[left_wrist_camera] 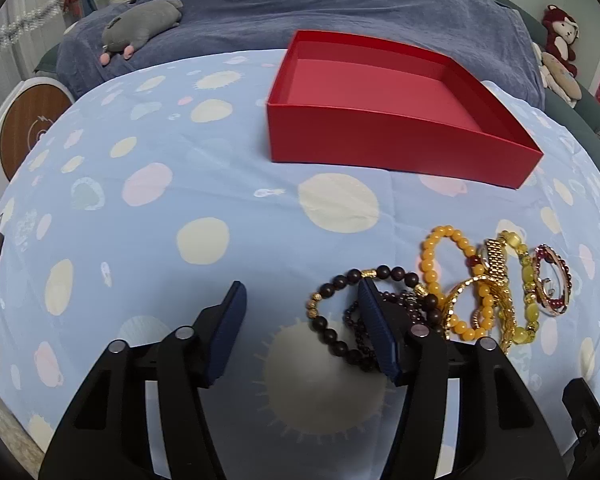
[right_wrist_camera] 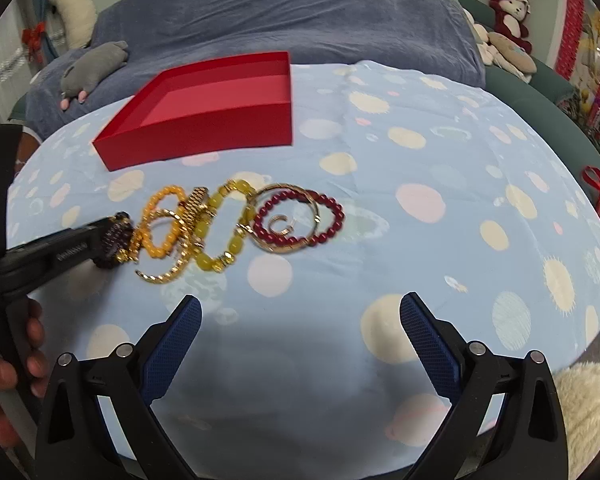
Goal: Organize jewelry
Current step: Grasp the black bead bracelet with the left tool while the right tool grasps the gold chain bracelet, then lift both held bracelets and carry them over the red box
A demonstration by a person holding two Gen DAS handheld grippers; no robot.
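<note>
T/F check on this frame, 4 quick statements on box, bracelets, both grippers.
1. The red box is empty. True.
2. The dark bead bracelet already lies in the box. False: it lies on the spotted sheet, at the left gripper.
3. The right gripper holds a bracelet. False: its fingers stand open over bare sheet.
4. The red bead bracelet lies at the far end of the pile from the left gripper. True.

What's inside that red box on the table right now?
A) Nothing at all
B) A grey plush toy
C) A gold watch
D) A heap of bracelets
A: the red box shows only its bare pink floor, while the bracelets all lie on the spotted cloth in front of it.
</note>
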